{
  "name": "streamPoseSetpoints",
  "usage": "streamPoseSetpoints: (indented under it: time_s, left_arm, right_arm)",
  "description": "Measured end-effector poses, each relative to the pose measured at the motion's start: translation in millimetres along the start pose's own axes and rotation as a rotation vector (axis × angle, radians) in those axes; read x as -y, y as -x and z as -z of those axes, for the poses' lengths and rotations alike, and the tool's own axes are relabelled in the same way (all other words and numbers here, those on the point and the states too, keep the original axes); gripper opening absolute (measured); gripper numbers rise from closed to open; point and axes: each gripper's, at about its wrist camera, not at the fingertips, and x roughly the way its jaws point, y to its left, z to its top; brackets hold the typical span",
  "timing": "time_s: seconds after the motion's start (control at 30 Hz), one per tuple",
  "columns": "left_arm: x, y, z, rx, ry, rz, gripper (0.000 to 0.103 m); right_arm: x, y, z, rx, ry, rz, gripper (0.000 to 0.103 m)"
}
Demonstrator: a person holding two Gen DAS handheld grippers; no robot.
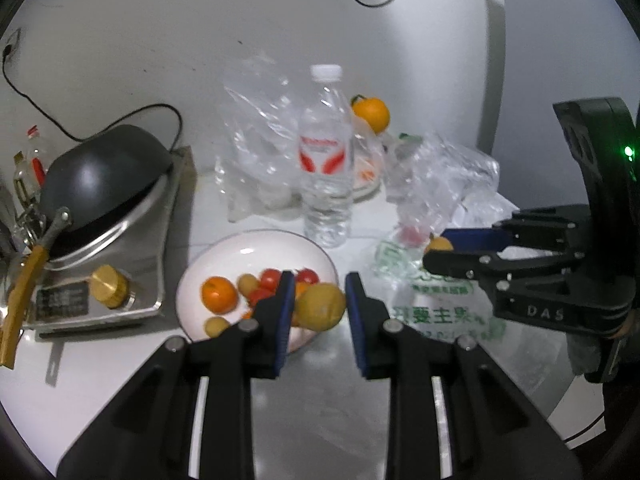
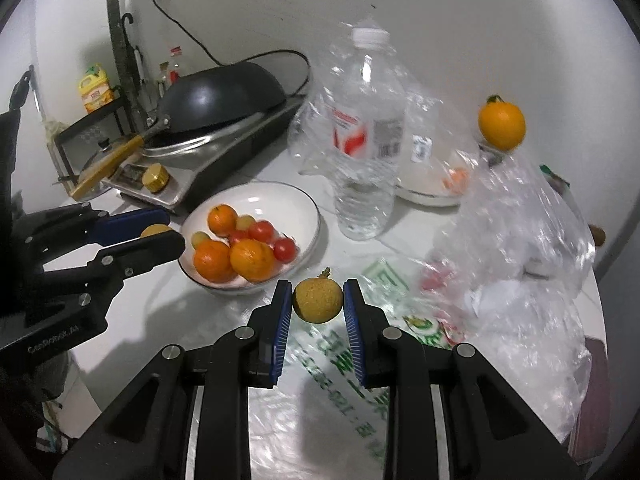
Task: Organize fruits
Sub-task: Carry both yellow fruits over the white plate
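A white bowl [image 1: 224,252] [image 2: 304,204] on the table holds oranges [image 2: 252,260], cherry tomatoes [image 2: 262,231] and small yellow-brown fruits. My left gripper [image 1: 318,304] is shut on a small yellow-brown fruit [image 1: 322,306] just right of the bowl's near rim; it also shows in the right wrist view [image 2: 156,234]. My right gripper [image 2: 318,300] is shut on another small yellow-brown fruit [image 2: 319,300] above a printed plastic bag [image 2: 340,360], right of the bowl; it also shows in the left wrist view [image 1: 438,246]. A lone orange [image 1: 371,114] [image 2: 502,125] sits at the back.
A water bottle [image 1: 326,160] [image 2: 366,140] stands behind the bowl. Crumpled clear plastic bags [image 1: 436,176] [image 2: 516,232] lie right. A stove with a dark wok [image 1: 100,184] [image 2: 216,100] stands left. A white plate [image 2: 432,196] is behind the bottle.
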Motion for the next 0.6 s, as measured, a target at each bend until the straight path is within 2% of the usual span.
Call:
streamPoseSetpoints:
  time_s: [0.23,0.33,0.6]
  left_arm:
    - [-22,7,-12,0.047,0.019,-0.011,0.026]
    - [-33,13,-20,0.063,0.048,0.023,0.026]
    - [-47,10,-52,0.11,0.009,-0.011,0.026]
  right_arm:
    - [-19,-3,-24,0.034,0.012,-0.011,0.028]
    - [-28,0,-35,0.06,0.021,-0.022,0.028]
    - [-38,-13,-67,0.094,0.034,-0.079,0.028]
